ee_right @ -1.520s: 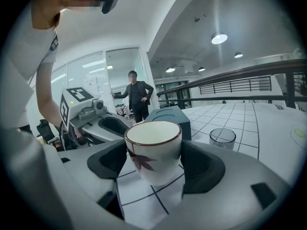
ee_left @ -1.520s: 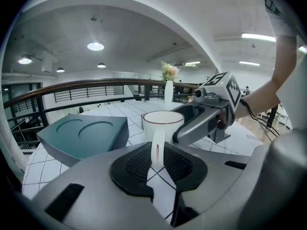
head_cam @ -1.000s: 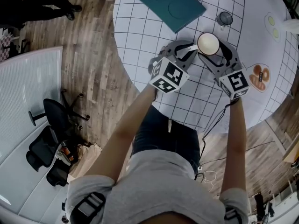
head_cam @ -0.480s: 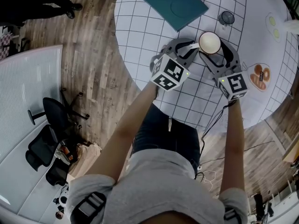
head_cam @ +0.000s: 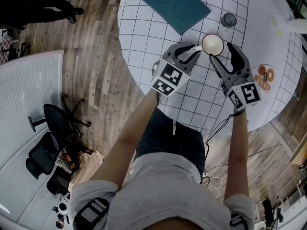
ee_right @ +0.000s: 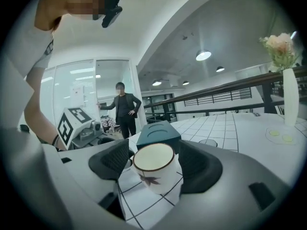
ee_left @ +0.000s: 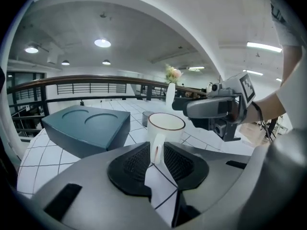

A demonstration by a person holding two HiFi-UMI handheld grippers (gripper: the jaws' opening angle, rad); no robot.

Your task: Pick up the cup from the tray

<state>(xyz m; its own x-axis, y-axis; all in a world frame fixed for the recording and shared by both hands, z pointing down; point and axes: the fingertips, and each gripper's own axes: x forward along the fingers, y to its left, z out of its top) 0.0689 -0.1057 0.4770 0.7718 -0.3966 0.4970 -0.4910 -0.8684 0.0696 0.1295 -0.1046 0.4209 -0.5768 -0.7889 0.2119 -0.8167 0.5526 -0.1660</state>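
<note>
Left gripper [head_cam: 197, 51] fingers have just been opening, the cup [head_cam: 212, 44] handle [ee_left: 156, 147] sitting loose between them. Right gripper [head_cam: 220, 51] fingers are standing wide apart, gripping nothing.

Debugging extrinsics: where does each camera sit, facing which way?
Head view: on the head, facing steeply down at the table; torso, forearms, both grippers show.
Left gripper view: on the left gripper, along jaws that have just been opening, cup handle between them; right gripper, forearm beyond.
Right gripper view: on the right gripper, along open jaws at the cup; left gripper, arm at left.
Shared: cup and teal tray, all three.
</note>
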